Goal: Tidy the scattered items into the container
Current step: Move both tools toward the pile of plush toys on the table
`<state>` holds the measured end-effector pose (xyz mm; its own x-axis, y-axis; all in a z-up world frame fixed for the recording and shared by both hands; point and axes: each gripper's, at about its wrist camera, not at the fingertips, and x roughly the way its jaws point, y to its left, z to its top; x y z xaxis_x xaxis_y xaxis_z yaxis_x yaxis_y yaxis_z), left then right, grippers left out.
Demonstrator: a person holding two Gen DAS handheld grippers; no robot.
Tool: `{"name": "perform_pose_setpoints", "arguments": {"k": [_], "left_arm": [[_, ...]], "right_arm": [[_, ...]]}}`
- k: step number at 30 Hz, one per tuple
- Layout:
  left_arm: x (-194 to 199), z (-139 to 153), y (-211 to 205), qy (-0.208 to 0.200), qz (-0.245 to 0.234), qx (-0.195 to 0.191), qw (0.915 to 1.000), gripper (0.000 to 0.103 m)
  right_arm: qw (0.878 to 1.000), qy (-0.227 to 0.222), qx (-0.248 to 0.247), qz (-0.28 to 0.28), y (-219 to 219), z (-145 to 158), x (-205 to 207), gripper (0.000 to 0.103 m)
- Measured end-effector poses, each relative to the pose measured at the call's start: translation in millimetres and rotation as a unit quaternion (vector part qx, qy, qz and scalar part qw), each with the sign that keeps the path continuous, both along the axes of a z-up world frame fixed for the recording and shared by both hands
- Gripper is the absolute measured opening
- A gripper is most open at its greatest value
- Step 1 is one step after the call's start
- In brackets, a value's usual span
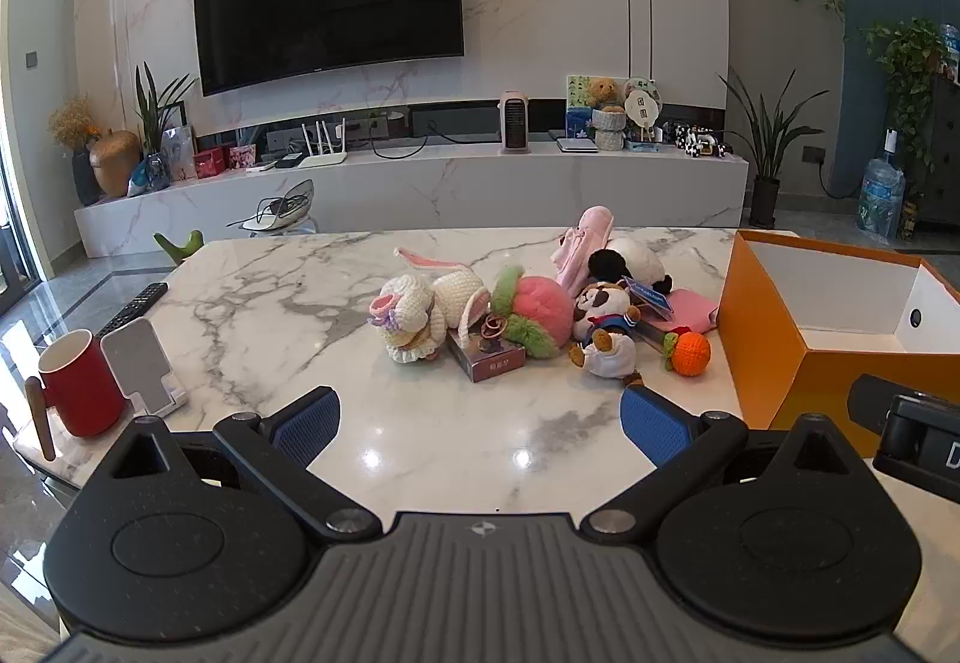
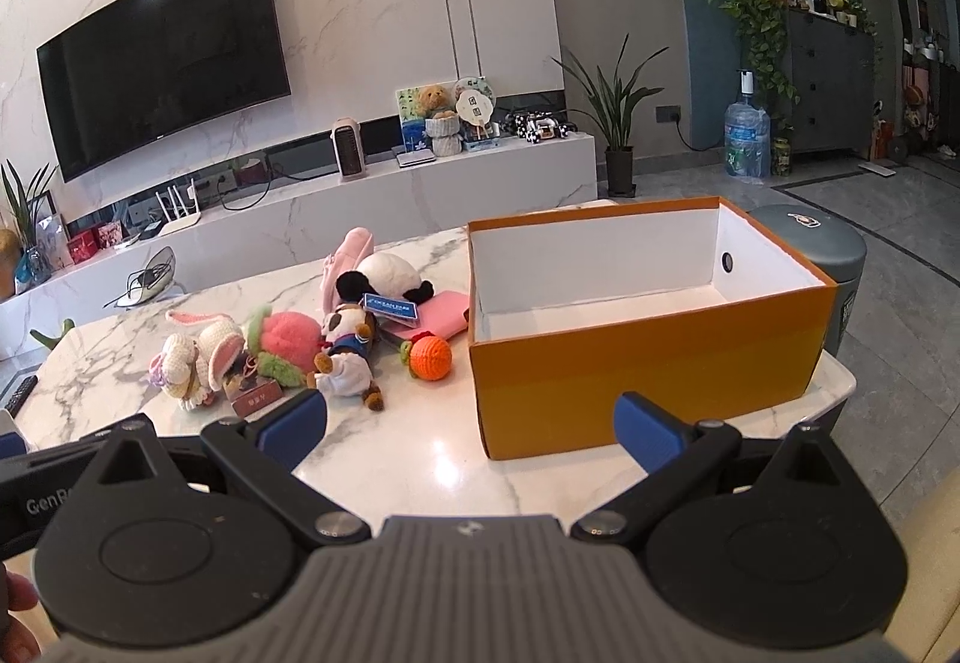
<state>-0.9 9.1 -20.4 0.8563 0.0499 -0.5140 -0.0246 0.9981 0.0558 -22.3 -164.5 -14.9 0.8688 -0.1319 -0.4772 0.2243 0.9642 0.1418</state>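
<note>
Left tongs (image 1: 477,426): spread wide, blue pads (image 1: 306,426) apart, nothing between them. They hang over bare marble at the near edge of the desk (image 1: 270,303), well short of the toys.

Right tongs (image 2: 471,426): also spread, holding nothing. Left pad near the toy pile, right pad in front of the near wall of the box (image 2: 648,381).

Toy cluster, mid-desk, items touching or overlapping:
- bunny (image 1: 420,312), crocheted, cream, lying on its side at the left end
- small card box (image 1: 489,354) just beside the bunny, a hair tie on top
- peach (image 1: 531,312), pink and green plush, between bunny and small panda
- small panda (image 1: 603,327), dressed, lying toward the tongs
- big panda (image 1: 633,261) behind it, with a blue tag
- pink pouch (image 1: 582,243) leaning up at the rear
- pink pad (image 1: 690,312), flat, under the big panda's side
- orange (image 1: 690,354), crocheted, nearest the box, just apart from it

Box: orange outside, white inside, open-topped, at the right end of the desk; no toys visible inside in the right wrist view.

Far left of desk: red mug (image 1: 75,390), white phone stand (image 1: 141,366), remote (image 1: 135,306).
</note>
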Motion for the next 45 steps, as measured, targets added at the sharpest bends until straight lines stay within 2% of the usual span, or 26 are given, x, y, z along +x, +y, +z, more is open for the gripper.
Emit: {"name": "perform_pose_setpoints", "arguments": {"k": [33,40,45], "left_arm": [[19.7,-15.3,-3.1,0.038,-0.011,0.011,0.9992,0.103],[32.1,-22.6,5.1,0.048,-0.006,-0.006,0.9988,0.103],[49.1,-27.2,9.2,0.049,-0.005,0.002,0.9988,0.103]], "right_arm": [[1.000,0.020,-0.006,0.010,3.0,-8.6,19.4,0.103],[0.999,0.023,0.002,0.045,10.7,-10.9,31.1,0.102],[0.997,0.017,0.004,0.078,21.0,-12.8,49.4,0.098]]}}
